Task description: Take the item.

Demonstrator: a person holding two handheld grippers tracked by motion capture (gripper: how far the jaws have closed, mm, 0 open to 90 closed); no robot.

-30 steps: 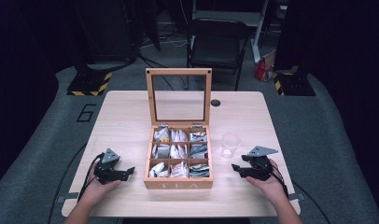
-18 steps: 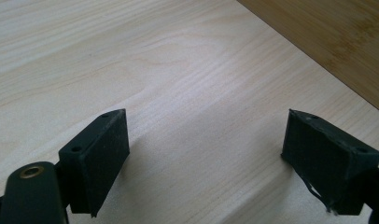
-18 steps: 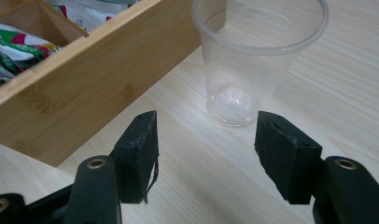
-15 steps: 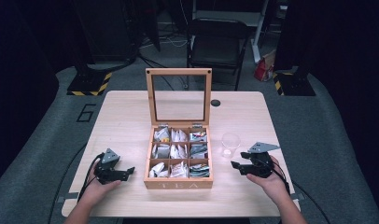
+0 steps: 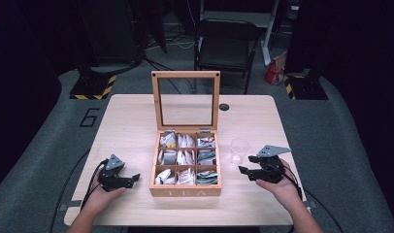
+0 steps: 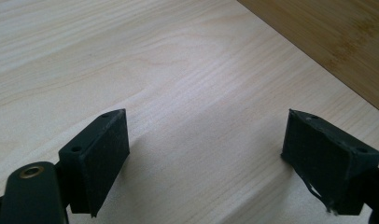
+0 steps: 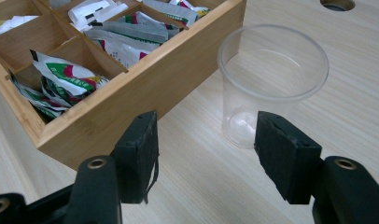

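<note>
Lower left: left gripper [image 5: 129,180] rests on the table [image 5: 132,121], jaws wide, empty. Centre: tea box [image 5: 185,190] open, sachets [image 5: 186,156] untouched. Right of centre: cup [image 5: 239,148] empty. Lower right: right gripper [image 5: 247,164] gapes, holding nothing. Judgement: work barely begun.

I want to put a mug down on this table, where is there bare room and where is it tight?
Bare wood lies left of the tea box, between it and the table's left edge, above the left gripper. The back right, past the round hole, is free too. It is crowded right of the box, where the clear cup stands close by the right gripper.
</note>
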